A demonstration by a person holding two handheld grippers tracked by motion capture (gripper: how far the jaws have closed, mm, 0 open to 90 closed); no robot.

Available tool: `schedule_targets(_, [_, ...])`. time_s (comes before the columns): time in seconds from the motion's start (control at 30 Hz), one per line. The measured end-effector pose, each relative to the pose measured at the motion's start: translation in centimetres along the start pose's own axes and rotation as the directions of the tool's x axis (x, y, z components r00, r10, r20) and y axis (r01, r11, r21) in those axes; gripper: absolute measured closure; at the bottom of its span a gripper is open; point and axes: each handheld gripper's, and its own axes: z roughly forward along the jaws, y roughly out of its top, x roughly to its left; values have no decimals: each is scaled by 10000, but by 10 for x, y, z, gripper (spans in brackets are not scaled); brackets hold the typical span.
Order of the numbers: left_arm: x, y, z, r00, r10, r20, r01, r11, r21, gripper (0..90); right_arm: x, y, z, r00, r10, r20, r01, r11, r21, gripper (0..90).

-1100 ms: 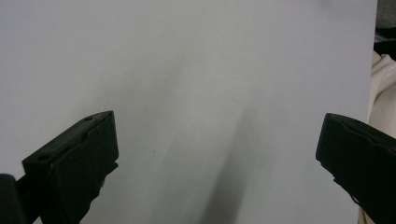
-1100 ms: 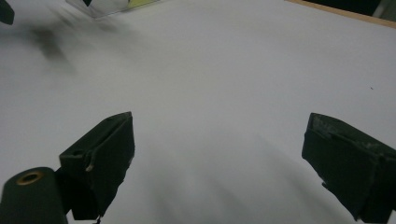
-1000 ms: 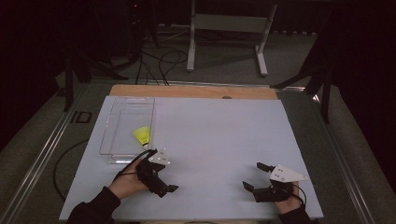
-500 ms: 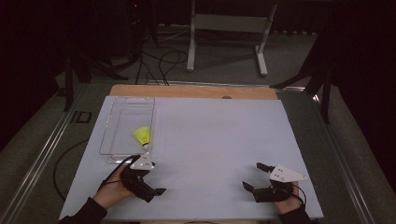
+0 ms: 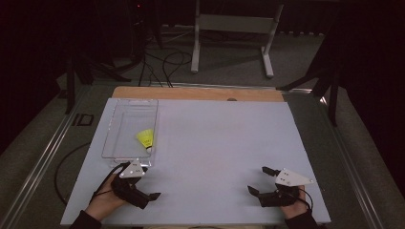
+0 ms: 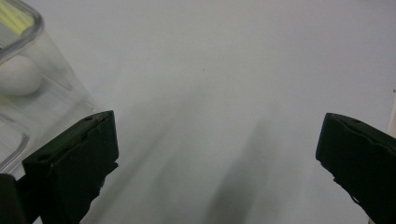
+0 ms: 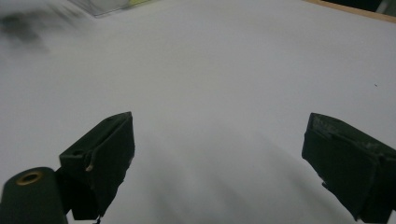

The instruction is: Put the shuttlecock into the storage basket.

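Clear plastic forms the tray [image 5: 128, 129] on the left part of the white tabletop [image 5: 219, 143], and a yellow shuttlecock [image 5: 145, 139] lies inside it near the right wall, white cork end toward the person. Just below the tray's near edge, the left tongs [image 5: 143, 198] rest spread wide and empty. Well apart, near the lower right corner, the right tongs [image 5: 260, 183] sit released too, jaws wide, gripping nothing

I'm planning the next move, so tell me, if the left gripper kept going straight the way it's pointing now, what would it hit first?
Probably nothing: ahead of the left gripper lies bare white table. The clear tray sits off to one side of its line.
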Motion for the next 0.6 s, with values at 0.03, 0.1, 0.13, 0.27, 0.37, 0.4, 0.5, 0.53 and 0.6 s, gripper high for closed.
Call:
schedule_targets(0.03, [0, -1, 0, 10000, -56, 22, 56, 10000, -22, 0, 0, 0, 0, 10000, 33, 1, -33, 10000, 9, 96])
schedule_targets(0.1, [1, -4, -1, 9999, -87, -116, 86, 9999, -84, 0, 0, 0, 0, 10000, 26, 7, -26, 10000, 25, 96])
schedule_targets(0.13, [1, -5, -1, 9998, -146, -101, 145, 9998, -98, 0, 0, 0, 0, 10000, 22, 2, -22, 10000, 41, 96])
schedule_targets(0.27, [2, -12, -4, 9987, -463, -190, 453, 9979, -472, 0, 0, 0, 0, 10000, 20, 1, -20, 10000, 54, 96])
schedule_targets(0.37, [5, -17, -6, 9964, -830, -170, 814, 9935, -791, 1, 0, -1, 0, 10000, 22, 10, -22, 10000, 35, 96])
schedule_targets(0.4, [5, -18, -7, 9955, -940, -132, 927, 9925, -796, 0, 0, -1, 0, 10000, 27, 4, -27, 10000, 44, 96])
schedule_targets(0.5, [8, -22, -6, 9929, -1191, -40, 1182, 9882, -972, 0, 0, -1, 0, 10000, 28, -7, -28, 10000, 56, 96])
schedule_targets(0.53, [9, -23, -6, 9921, -1250, -107, 1231, 9867, -1061, 0, 0, -1, 0, 10000, 17, -5, -17, 10000, 54, 96])
schedule_targets(0.6, [10, -24, -6, 9912, -1318, -132, 1294, 9846, -1180, 0, 0, -1, 0, 10000, 31, -7, -31, 10000, 58, 96])
